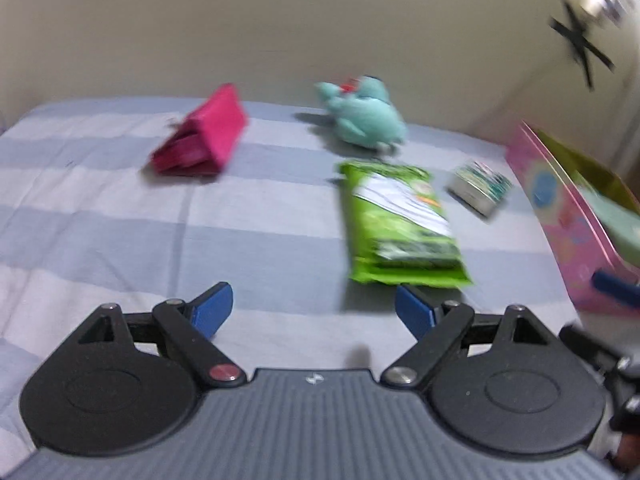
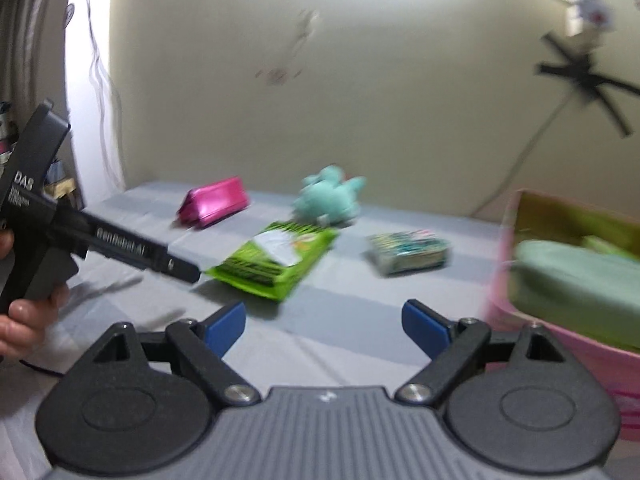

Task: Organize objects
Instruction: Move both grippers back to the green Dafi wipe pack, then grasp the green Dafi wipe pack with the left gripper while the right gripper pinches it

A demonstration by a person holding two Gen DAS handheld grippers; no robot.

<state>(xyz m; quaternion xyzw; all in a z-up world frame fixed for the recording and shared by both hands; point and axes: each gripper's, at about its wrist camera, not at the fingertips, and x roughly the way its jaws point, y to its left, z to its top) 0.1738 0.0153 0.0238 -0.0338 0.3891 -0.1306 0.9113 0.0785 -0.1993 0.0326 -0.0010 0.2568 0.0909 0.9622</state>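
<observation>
Bed sheet (image 1: pixel 120 216): I see matt striped cloth.
Pouch (image 2: pixel 214 201): glossy pink.
Toy (image 1: pixel 366 114): soft teal plush.
Packet (image 1: pixel 400 220): shiny green plastic film.
Gripper pads (image 2: pixel 226 326): smooth blue plastic.

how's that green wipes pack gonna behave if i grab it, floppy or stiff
The green wipes pack looks like a soft film pouch lying flat on the striped bedsheet, so it will probably sag at the ends if pinched mid-body. The glossy wrap may be slippery. It seems unlikely to roll or tip.
</observation>
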